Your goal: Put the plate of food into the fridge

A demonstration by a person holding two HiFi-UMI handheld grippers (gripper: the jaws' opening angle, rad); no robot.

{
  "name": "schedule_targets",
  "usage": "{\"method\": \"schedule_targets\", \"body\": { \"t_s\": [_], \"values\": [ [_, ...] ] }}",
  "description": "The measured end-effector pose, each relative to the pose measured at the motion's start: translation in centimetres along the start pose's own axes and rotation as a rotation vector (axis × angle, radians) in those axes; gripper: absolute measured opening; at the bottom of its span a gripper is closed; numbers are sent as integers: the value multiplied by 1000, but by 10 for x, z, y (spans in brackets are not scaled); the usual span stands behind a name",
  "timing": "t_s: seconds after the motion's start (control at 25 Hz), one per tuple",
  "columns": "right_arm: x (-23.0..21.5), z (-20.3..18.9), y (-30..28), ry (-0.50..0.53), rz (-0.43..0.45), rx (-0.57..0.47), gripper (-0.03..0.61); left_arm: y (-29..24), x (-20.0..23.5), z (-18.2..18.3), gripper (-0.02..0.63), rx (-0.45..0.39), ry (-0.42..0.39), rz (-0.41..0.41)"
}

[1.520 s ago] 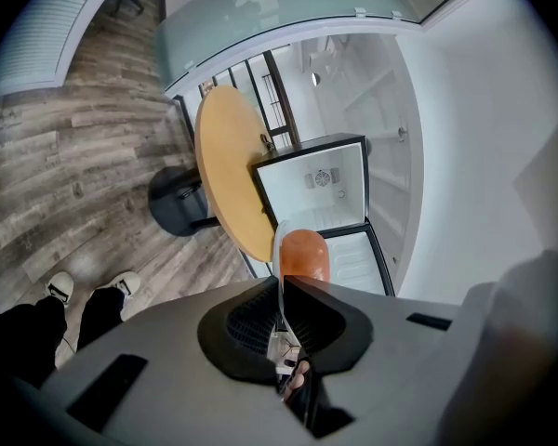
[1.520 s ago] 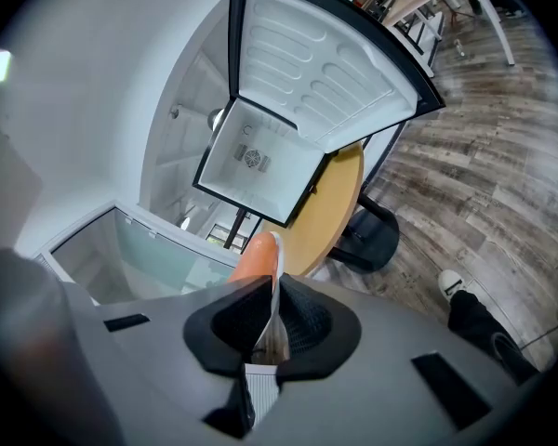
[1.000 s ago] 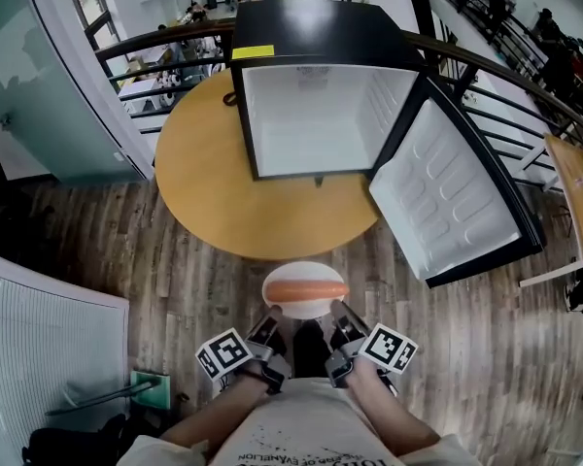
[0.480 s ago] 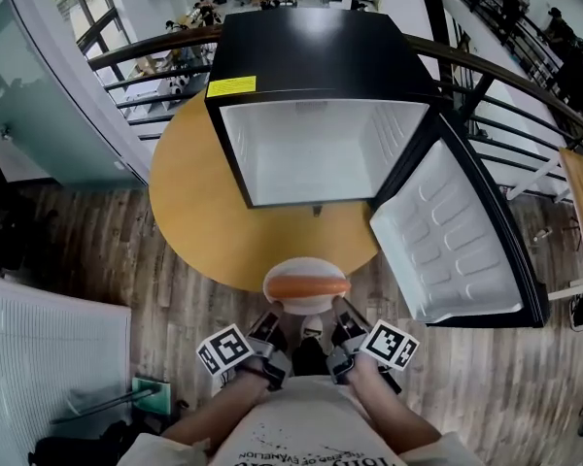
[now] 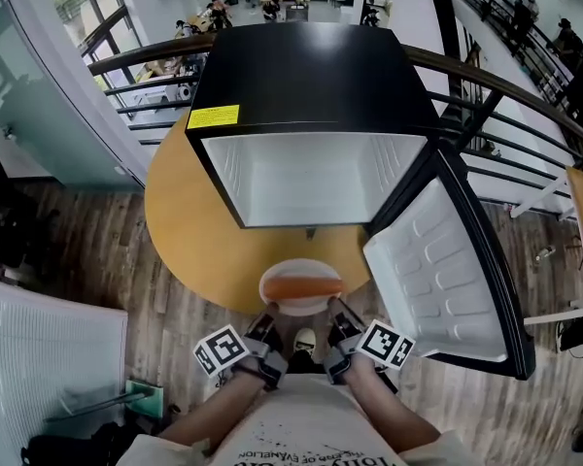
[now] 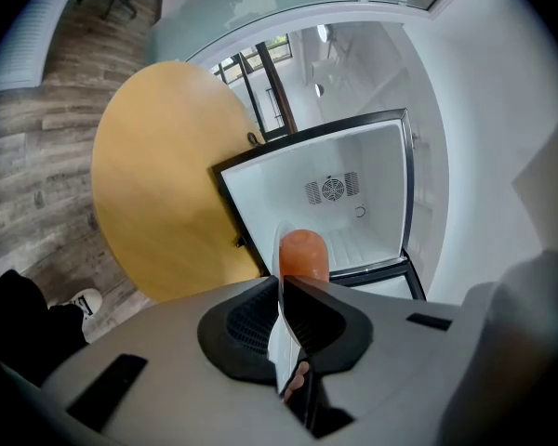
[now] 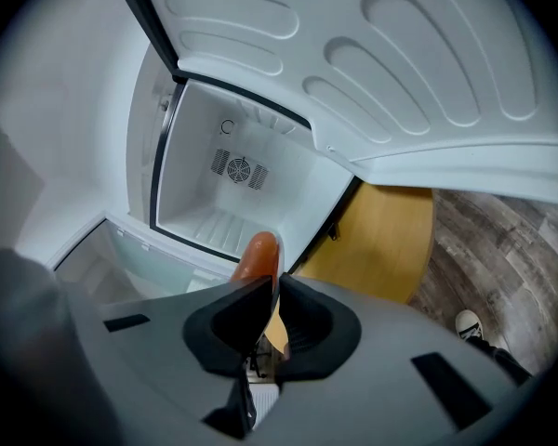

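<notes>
Plate of food (image 5: 300, 284) pinched at opposite rims: left gripper (image 5: 269, 324) clamped on one edge, right gripper (image 5: 338, 321) on the other; held just ahead of both, short of open fridge (image 5: 311, 178) on table (image 5: 175, 212).

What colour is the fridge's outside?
The fridge is black outside, white inside; clearest in the head view.

Round light-wood bench (image 5: 180, 216) on a grey-brown plank floor (image 5: 87, 250), black fridge (image 5: 306, 71) standing on the bench's far half, white inside, yellow label (image 5: 214, 116) on its top, its door (image 5: 447, 270) swung wide to the right, past the bench's edge
</notes>
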State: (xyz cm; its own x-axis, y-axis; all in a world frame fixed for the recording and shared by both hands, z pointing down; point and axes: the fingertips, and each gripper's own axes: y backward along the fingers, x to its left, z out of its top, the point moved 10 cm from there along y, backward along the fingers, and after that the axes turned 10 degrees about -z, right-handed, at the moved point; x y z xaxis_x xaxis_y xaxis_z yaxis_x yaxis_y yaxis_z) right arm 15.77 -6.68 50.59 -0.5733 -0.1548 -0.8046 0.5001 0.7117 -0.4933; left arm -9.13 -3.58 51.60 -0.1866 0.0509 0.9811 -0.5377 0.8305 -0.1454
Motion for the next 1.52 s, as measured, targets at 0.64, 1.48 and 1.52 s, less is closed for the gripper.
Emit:
{"method": "schedule_targets", "body": {
  "t_s": [0.64,1.48,1.52],
  "values": [
    [8,13,-28,-19,-17,-17,43,-25,2,30,34,32,5,9],
    [11,45,-93,-47,-38,-65,43,-87,21,80,34,44,32,-9],
    [11,47,-97,-48,-37,-65,43,-90,23,83,34,40,33,-8]
  ]
}}
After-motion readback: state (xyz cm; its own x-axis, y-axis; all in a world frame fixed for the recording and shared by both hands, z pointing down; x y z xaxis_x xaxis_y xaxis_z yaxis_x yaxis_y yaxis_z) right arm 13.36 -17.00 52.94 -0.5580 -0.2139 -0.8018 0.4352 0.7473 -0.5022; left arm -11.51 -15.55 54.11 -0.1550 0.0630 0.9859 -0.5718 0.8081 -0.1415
